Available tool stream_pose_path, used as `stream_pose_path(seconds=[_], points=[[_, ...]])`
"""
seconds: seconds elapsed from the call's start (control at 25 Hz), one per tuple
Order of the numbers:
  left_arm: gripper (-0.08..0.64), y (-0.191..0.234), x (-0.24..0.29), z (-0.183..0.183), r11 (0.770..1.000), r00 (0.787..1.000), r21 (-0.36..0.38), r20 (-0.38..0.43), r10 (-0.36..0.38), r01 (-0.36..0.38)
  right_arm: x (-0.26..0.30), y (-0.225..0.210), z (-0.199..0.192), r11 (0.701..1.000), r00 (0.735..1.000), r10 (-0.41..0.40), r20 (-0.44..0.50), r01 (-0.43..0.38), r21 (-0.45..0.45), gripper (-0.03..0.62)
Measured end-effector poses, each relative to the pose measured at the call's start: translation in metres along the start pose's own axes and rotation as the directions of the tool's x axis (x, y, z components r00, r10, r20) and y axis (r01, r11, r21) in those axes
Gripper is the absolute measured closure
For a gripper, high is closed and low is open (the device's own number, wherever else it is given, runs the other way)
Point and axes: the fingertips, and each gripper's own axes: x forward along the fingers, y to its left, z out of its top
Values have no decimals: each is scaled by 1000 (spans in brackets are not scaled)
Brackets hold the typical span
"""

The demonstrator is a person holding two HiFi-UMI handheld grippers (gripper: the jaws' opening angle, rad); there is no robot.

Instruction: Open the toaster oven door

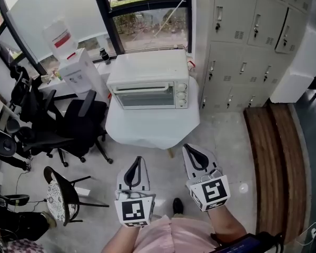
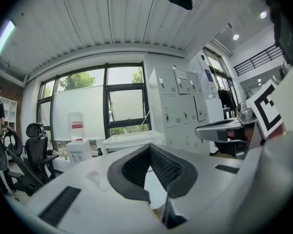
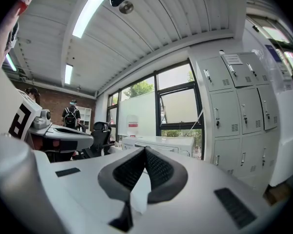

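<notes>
Both held low with jaws together and empty, my left gripper (image 1: 139,161) and right gripper (image 1: 187,148) sit well short of the white boxy metal toaster oven (image 1: 147,80), door closed, on the white-draped desk (image 1: 147,130).

Daylight pours in through the windows (image 1: 147,28) ahead of the left gripper (image 1: 138,161) and right gripper (image 1: 187,148), so the head view is evenly bright. Shadows stay soft under the draped table (image 1: 147,130) and the office chairs (image 1: 73,123). In the left gripper view the glass beyond the jaws is washed out, and a ceiling light strip (image 2: 3,37) glares high to the jaws' left. In the right gripper view a fluorescent tube (image 3: 88,16) blows out above the jaws. Both gripper views bow hard toward black rounded corners, and the gripper bodies nearest the lens are soft.
</notes>
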Motion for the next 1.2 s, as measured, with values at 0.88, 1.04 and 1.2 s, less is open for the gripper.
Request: stream_pose_path(seconds=[0.88,1.04,1.2], points=[[546,108,113,-24,999,1000,-43,-19,22,-23,152,-9,-13,1000,999,15,-50,-15,-4,589],[546,143,150,-23,999,1000,-39,-7,-12,12,192,-19,-8,999,997,-45,-55,44,-15,589],[546,169,181,-18,997,998,-35,4,-61,61,221,-28,1,994,992,-111,-51,110,-23,589]])
